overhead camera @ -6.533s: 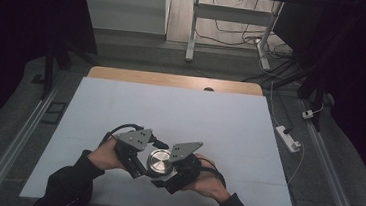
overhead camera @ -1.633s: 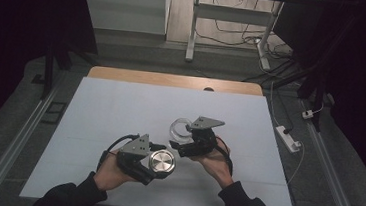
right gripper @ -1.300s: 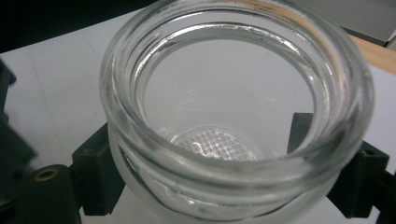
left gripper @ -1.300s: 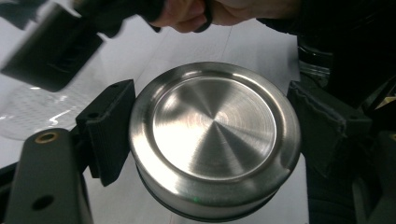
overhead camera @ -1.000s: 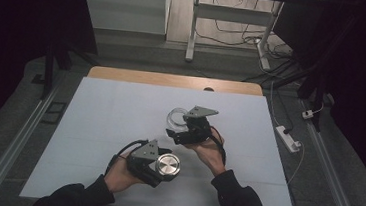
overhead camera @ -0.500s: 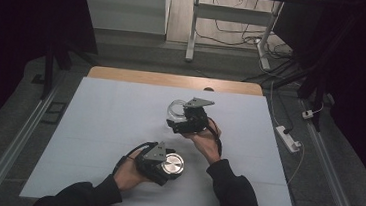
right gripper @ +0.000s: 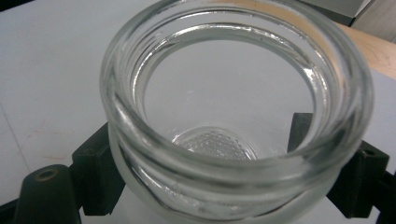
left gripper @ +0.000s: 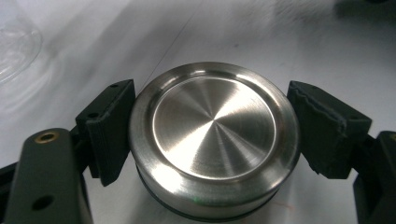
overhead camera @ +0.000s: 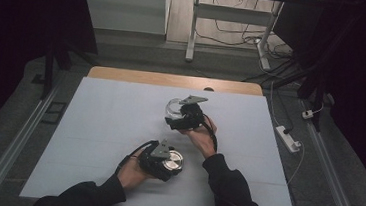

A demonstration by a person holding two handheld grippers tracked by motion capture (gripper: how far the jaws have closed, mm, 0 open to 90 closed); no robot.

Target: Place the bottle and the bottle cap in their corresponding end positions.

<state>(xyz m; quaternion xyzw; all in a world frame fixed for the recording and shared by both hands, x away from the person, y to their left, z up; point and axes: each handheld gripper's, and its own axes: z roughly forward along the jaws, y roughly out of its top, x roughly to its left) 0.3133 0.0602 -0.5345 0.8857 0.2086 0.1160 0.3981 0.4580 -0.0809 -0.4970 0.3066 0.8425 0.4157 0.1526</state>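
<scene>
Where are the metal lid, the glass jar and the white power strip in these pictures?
lid [left gripper: 212, 126], left gripper view, on the middle of its flat brushed top.
jar [right gripper: 233, 100], right gripper view, on its thick glass rim.
power strip [overhead camera: 288, 138], high view, on its white body, right of the table.

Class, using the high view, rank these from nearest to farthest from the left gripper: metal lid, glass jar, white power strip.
1. Metal lid, clamped in the left gripper.
2. Glass jar, up the table, gripped by the right gripper.
3. White power strip, on the floor at right.
</scene>
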